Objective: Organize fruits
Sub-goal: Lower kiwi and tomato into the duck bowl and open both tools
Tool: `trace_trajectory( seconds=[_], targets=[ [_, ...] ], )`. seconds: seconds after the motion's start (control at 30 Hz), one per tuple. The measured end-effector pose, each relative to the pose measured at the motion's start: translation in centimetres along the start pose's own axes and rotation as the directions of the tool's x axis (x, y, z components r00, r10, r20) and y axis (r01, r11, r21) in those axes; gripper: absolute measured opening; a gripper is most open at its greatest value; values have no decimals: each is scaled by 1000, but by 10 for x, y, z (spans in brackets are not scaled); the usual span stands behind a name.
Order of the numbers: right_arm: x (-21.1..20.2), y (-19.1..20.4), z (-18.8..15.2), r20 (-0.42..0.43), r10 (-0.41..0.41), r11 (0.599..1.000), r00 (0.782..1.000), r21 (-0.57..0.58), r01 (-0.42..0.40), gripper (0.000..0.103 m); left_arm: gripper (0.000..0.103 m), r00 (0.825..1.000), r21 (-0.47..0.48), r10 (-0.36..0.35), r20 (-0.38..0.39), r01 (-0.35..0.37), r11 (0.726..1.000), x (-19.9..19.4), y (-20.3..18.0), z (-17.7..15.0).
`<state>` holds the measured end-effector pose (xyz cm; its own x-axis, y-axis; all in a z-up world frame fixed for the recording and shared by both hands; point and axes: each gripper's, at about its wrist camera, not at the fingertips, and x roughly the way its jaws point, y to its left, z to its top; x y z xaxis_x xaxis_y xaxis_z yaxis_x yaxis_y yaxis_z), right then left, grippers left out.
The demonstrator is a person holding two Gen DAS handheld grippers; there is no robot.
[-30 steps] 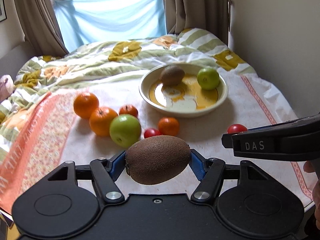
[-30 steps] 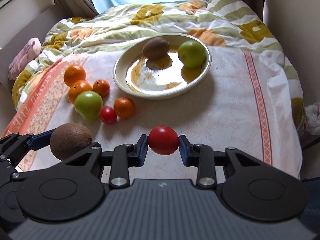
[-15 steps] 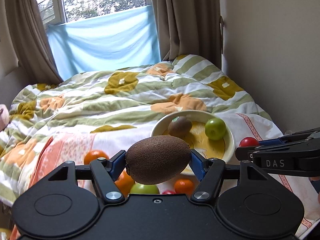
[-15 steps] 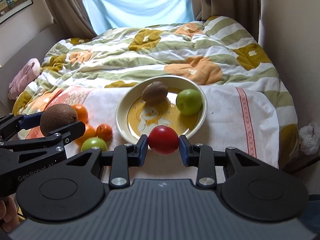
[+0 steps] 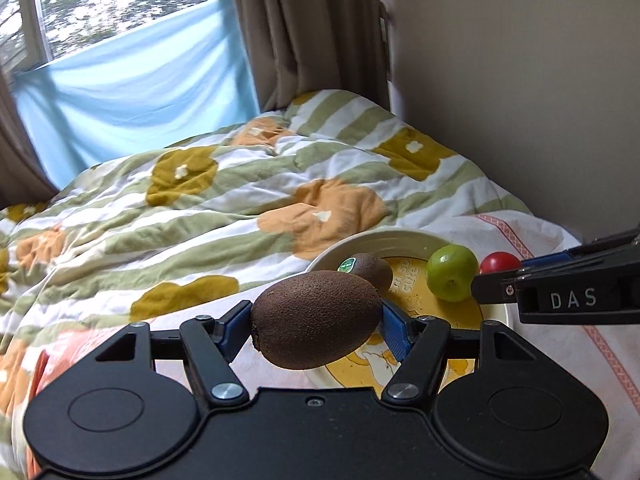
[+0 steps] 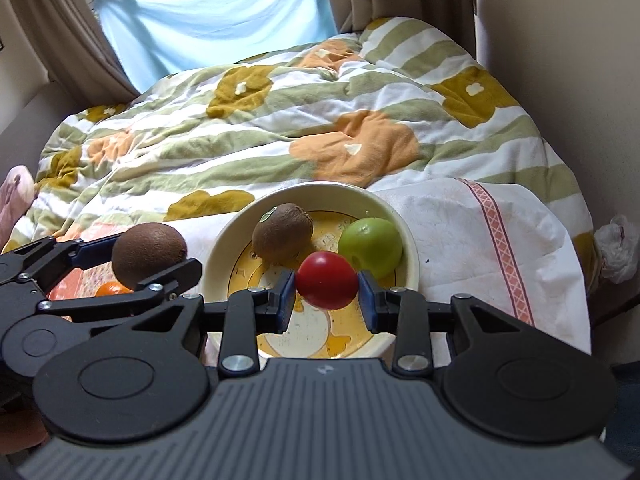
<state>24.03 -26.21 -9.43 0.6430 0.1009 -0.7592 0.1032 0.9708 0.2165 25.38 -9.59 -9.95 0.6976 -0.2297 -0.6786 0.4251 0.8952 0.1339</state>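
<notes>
My left gripper (image 5: 316,326) is shut on a brown kiwi (image 5: 316,320), held in the air just left of the cream bowl (image 5: 384,236). That same held kiwi (image 6: 149,255) and left gripper (image 6: 149,256) show at the left of the right wrist view. My right gripper (image 6: 326,294) is shut on a red tomato (image 6: 327,280) over the near half of the bowl (image 6: 320,192). Inside the bowl lie a second kiwi (image 6: 282,232) with a sticker and a green apple (image 6: 370,246). The held tomato (image 5: 499,262) peeks out beside the apple (image 5: 452,272) in the left wrist view.
A white cloth with a red patterned stripe (image 6: 500,256) covers the surface under the bowl. An orange fruit (image 6: 112,289) shows below the left gripper. A flowered striped quilt (image 6: 280,120) fills the space behind. A wall (image 5: 520,100) rises at the right, curtains and a window behind.
Both grippers moved forward toward the bowl with their fruit still held. The loose oranges, apple and tomato on the cloth have dropped out of view beneath them.
</notes>
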Motion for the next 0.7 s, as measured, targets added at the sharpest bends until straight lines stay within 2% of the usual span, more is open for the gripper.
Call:
trace_trajectory(
  seconds=[0.3, 0.6, 0.7],
  targets=[
    [21, -4, 6, -17, -71, 996, 997, 55, 72, 49, 71, 995, 135, -77, -61, 85, 987, 51, -8, -7],
    [28, -10, 1, -40, -97, 990, 995, 102, 100, 49, 72, 991, 264, -86, -107, 112, 958, 70, -26, -19],
    [29, -8, -1, -44, -98, 990, 994, 98, 102, 49, 76, 990, 283, -84, -109, 112, 952, 72, -30, -22]
  ],
)
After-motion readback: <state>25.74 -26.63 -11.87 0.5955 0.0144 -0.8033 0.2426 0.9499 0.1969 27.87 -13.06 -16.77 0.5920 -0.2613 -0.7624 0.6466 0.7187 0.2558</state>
